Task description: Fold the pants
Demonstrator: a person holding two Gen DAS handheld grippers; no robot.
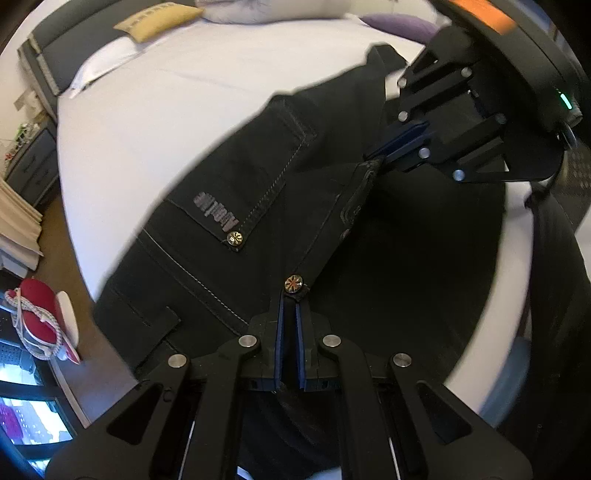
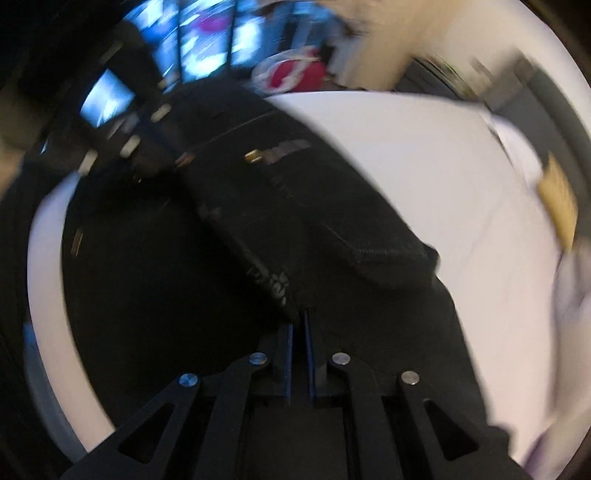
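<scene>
While both clamp the black pants (image 1: 280, 177), left gripper (image 1: 289, 295) at a rivet, right gripper (image 2: 299, 317) on waistband, white bed (image 1: 166, 92) beneath.

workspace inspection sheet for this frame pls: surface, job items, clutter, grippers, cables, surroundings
Surface: bed with a white sheet, mostly bare beyond the garment.
Job's things: black pants held at the waistband, rivet and grey logo showing, trailing across the sheet.
Clutter: yellow pillow, white pillow and a purple cushion at the far end of the bed.
Grippers: left gripper shut on the pants' edge beside a rivet; right gripper shut on the waistband. The right wrist view is blurred.
Cables: nothing seen.
Surroundings: grey headboard, drawer unit, wooden floor, a red and white item with white cord on the floor.
</scene>
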